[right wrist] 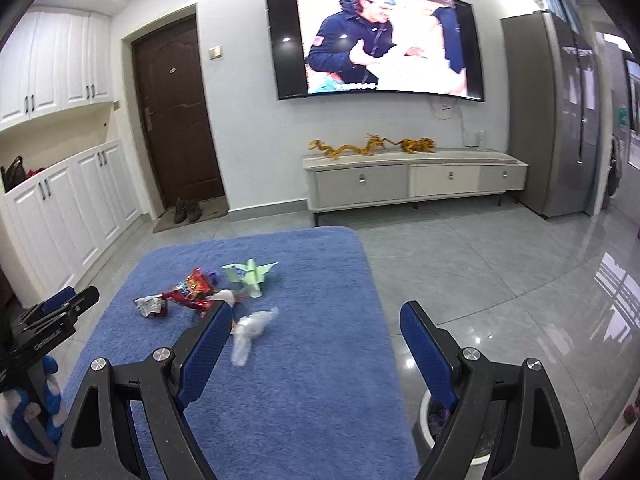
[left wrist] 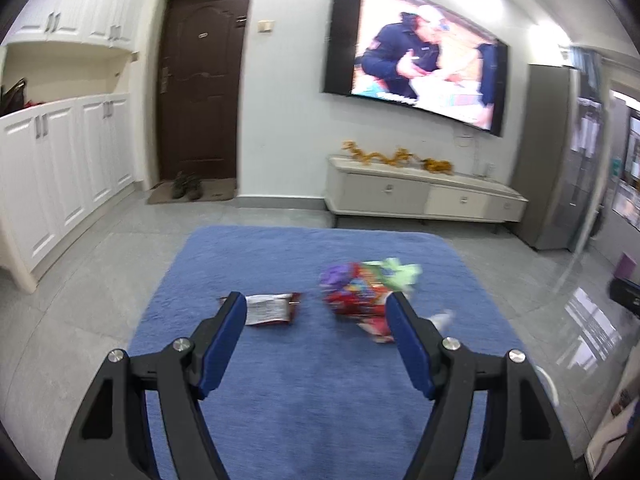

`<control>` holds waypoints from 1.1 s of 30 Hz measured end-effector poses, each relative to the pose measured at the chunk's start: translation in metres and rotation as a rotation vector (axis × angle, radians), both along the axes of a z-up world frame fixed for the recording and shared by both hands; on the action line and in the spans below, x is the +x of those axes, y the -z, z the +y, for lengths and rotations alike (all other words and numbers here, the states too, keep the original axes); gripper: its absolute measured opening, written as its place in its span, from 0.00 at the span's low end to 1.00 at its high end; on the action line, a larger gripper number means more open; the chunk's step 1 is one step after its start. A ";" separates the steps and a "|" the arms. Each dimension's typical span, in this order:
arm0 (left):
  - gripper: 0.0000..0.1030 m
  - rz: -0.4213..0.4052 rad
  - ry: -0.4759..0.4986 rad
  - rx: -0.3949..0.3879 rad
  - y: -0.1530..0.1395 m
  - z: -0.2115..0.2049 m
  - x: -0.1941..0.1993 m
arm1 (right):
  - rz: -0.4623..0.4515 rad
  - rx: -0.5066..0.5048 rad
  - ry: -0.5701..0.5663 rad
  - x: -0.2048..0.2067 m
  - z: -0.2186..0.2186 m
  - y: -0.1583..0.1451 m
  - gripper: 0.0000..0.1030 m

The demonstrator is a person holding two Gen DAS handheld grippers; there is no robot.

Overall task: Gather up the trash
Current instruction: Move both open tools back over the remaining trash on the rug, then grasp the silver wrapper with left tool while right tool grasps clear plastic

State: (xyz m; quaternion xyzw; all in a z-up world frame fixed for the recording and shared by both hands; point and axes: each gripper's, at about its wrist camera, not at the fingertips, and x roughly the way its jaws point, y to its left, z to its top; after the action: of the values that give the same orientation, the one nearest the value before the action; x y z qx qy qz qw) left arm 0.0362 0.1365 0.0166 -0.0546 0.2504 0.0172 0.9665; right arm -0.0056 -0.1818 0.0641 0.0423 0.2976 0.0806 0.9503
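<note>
Wrappers [left wrist: 360, 292] lie scattered mid-rug at twelve o'clock of the left gripper [left wrist: 316, 308] — jaws wide, empty, aimed for a pick. Right gripper [right wrist: 316, 320] also gapes empty — trash [right wrist: 192, 290] at ten o'clock, bin [right wrist: 426, 408] at four.

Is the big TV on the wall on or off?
On. The TV shows a bright picture of a man in a dark jacket and white cap.
</note>
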 end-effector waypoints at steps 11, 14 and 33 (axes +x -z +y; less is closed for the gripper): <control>0.69 0.161 -0.210 -0.100 0.066 0.089 0.065 | 0.204 0.040 -0.222 0.092 0.066 0.083 0.82; 0.69 0.188 -0.207 -0.145 0.078 0.093 0.089 | 0.269 0.054 -0.245 0.119 0.077 0.112 0.77; 0.47 0.331 -0.070 -0.239 0.138 0.059 0.150 | 0.365 0.103 -0.279 0.139 0.081 0.164 0.33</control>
State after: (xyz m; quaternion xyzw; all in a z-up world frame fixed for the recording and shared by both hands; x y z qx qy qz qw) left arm 0.1863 0.1954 -0.1216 -0.1741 0.4038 0.0298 0.8976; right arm 0.1334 -0.1004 -0.0997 0.0630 0.4632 0.2174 0.8569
